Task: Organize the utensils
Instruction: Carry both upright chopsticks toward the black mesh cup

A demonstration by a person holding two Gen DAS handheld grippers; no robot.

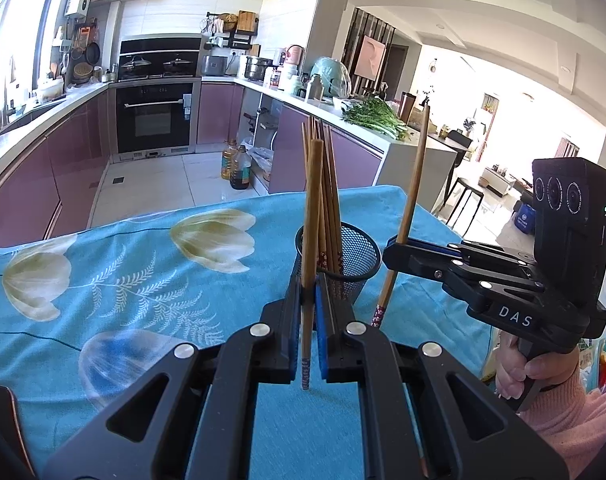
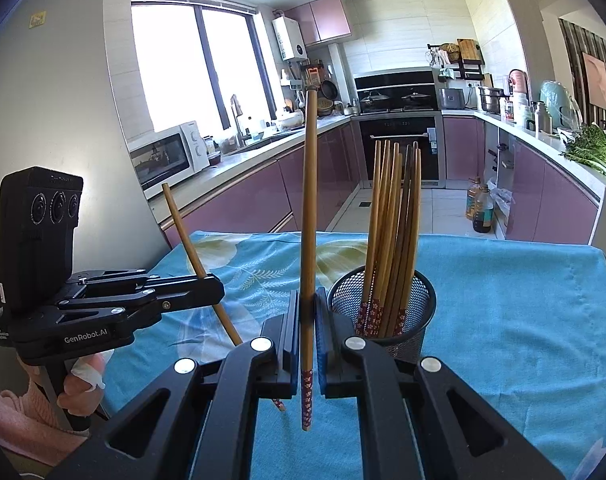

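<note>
A black mesh cup [image 1: 359, 258] [image 2: 407, 308] stands on the blue tablecloth and holds several wooden chopsticks [image 2: 391, 240] upright. My left gripper [image 1: 307, 292] is shut on one chopstick [image 1: 311, 216], held upright just in front of the cup; it also shows in the right wrist view [image 2: 211, 286], left of the cup. My right gripper [image 2: 307, 300] is shut on another chopstick [image 2: 309, 220], upright and close to the cup's left side. In the left wrist view the right gripper [image 1: 401, 250] sits just right of the cup with its chopstick [image 1: 413, 184] tilted.
The table is covered by a blue flowered cloth [image 1: 123, 264] [image 2: 523, 312]. Beyond its far edge lie the kitchen floor, purple cabinets [image 2: 255, 200], an oven [image 1: 155, 116] and oil bottles [image 1: 237, 164]. A counter with greens [image 1: 373, 118] stands at the back right.
</note>
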